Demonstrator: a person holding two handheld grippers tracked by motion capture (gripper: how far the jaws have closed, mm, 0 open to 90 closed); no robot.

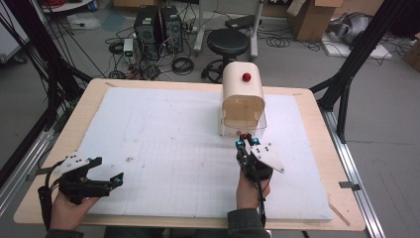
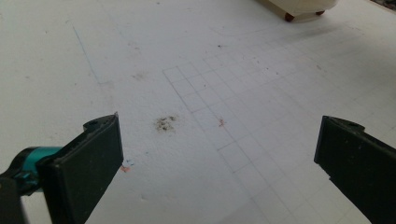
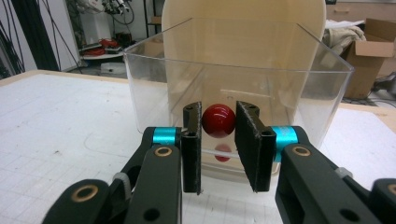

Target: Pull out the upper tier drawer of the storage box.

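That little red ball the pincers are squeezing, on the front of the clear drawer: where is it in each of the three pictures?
High view: the red knob sits right of centre, at the tips of the right gripper.
Right gripper view: the knob is mid-picture, pinched between the black jaws.
Left gripper view: not in it.
Shared landmark: the cream cabinet, top right in the left gripper view, behind the clear drawer.

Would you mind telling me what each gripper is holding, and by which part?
The right gripper is shut on the round red knob at the front of the clear plastic drawer. The left gripper is open and holds nothing.
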